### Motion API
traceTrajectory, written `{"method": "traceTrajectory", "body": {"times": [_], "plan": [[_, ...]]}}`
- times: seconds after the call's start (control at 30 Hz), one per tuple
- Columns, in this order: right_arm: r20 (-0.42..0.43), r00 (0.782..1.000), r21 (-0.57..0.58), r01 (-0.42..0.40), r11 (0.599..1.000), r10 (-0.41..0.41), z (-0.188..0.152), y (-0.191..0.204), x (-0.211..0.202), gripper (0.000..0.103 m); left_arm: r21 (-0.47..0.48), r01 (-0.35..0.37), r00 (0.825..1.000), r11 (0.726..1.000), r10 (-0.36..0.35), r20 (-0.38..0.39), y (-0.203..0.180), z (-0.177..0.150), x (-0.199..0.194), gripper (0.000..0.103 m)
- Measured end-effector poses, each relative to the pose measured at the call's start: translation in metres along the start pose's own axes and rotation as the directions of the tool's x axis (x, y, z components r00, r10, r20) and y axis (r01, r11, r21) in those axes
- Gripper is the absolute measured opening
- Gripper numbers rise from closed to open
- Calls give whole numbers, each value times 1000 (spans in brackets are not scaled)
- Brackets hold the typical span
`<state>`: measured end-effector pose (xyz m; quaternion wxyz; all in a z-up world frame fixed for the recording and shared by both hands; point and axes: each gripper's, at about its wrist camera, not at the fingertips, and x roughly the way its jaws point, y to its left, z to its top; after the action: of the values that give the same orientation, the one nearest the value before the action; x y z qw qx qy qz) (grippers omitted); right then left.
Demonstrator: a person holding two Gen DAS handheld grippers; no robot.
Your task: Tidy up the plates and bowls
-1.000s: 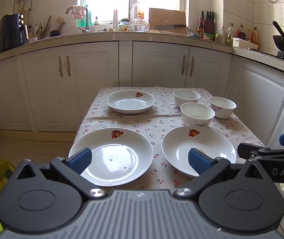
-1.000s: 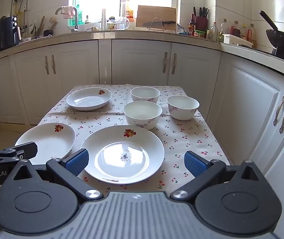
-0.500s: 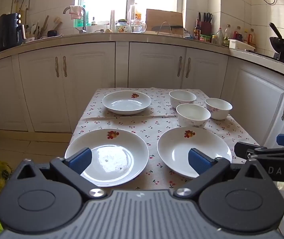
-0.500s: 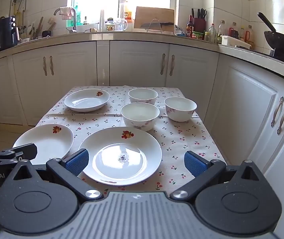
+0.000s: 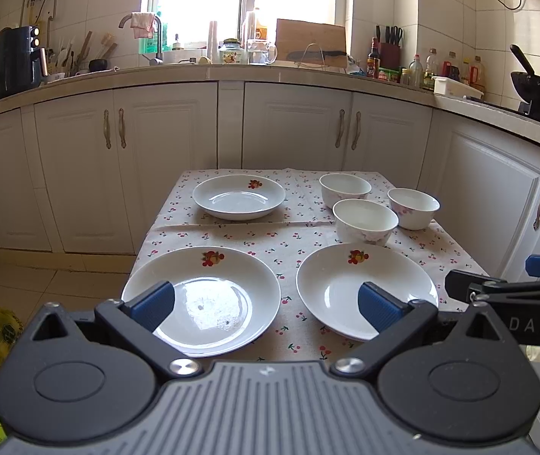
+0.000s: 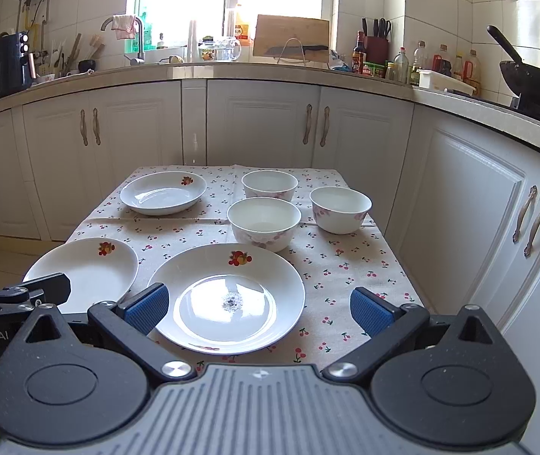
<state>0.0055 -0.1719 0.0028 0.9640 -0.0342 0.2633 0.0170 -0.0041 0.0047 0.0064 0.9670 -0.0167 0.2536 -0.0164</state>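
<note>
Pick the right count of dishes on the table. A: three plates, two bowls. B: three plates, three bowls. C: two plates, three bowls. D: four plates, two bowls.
B: the table holds a far plate, a near left plate and a near right plate, plus a back bowl, a middle bowl and a right bowl.

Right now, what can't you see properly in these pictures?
- Near rim of the left plate, left wrist view: hidden behind the left tool.
- Near rim of the right plate, right wrist view: hidden behind the right tool.
- Bottle labels on the counter: too small to read.
- Front edge of the table: covered by both tools.
</note>
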Motion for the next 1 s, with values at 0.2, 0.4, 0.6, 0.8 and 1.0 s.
{"method": "traceTrajectory", "body": {"times": [0.2,0.4,0.6,0.8,1.0], "plan": [[0,1000,0,0,1000,0,0,0,0,103,-1,1,1000,1000,-1,0,0,0,0,102],[3,1000,0,1,1000,-1,0,-1,0,103,-1,3,1000,1000,-3,3,0,0,0,102],[4,1000,-1,3,1000,-3,0,-1,-1,103,-1,3,1000,1000,-3,4,-1,0,0,102],[5,1000,-1,5,1000,-5,0,-1,-2,103,-1,4,1000,1000,-4,5,0,0,0,102],[9,1000,-3,10,1000,-10,1,-1,-3,103,-2,6,1000,1000,-6,6,1,0,0,102]]}}
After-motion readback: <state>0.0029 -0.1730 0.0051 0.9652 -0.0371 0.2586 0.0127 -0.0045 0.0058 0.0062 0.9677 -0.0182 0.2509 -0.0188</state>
